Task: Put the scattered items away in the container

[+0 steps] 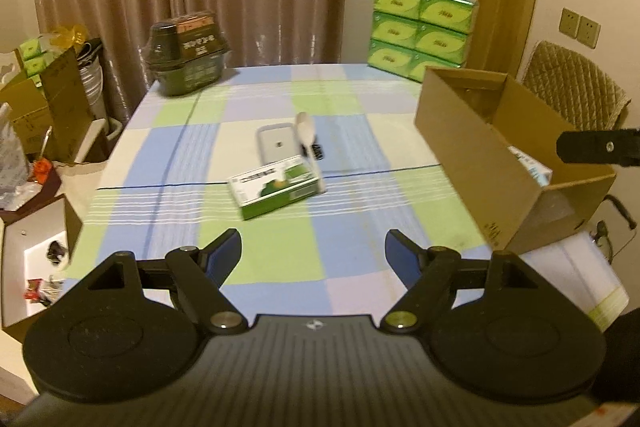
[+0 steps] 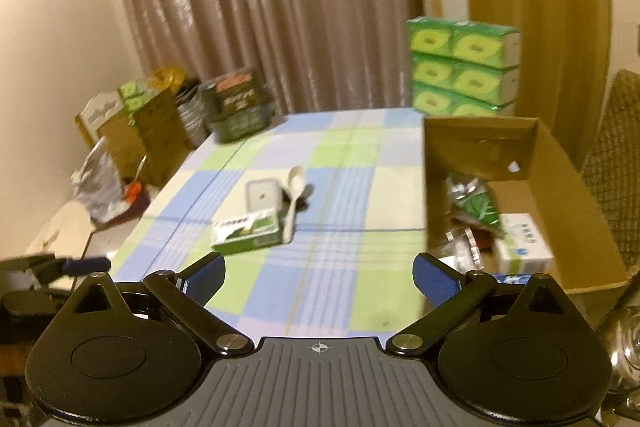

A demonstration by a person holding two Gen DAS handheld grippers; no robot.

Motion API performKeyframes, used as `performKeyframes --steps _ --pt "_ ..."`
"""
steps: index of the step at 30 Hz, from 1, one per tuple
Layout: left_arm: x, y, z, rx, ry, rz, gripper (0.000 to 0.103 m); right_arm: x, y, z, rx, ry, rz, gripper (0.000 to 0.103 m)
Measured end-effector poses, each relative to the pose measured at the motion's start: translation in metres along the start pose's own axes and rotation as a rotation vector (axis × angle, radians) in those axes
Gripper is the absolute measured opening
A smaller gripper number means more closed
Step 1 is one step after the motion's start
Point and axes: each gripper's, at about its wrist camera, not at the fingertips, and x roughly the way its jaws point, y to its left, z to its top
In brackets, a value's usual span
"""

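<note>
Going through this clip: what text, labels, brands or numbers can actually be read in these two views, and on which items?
Nothing reads clearly.
Green and white box on the table: print, blurred.
Dark container at the far corner: pale characters, not legible.
Stacked green packs: yellow oval logos, wording too small.
White box inside the cardboard box: blue mark and characters, blurred.
Cardboard box outer wall: dark marks, unreadable.

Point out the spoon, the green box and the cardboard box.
spoon (image 1: 306, 129): left wrist view, on its bowl.
green box (image 1: 276, 191): left wrist view, on its top face.
cardboard box (image 2: 560, 179): right wrist view, on its inner right wall.
</note>
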Motion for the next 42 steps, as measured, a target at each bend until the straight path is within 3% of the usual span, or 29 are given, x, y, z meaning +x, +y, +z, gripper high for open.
performKeyframes --steps 13,32,36,42 --pt "0.013 0.039 -0.004 0.038 0.039 0.001 0.076 0.044 0.033 -0.01 -0.043 0.079 0.048 0.098" --pt "0.068 0.064 -0.013 0.087 0.123 -0.016 0.077 0.107 0.037 -0.017 -0.037 0.17 0.044 0.098" --pt "0.083 0.066 -0.009 0.147 0.135 -0.029 0.077 0.121 0.035 -0.012 -0.038 0.172 0.037 0.098" --pt "0.115 0.064 0.007 0.353 0.138 -0.027 0.077 0.147 0.029 -0.001 -0.04 0.176 0.029 0.098"
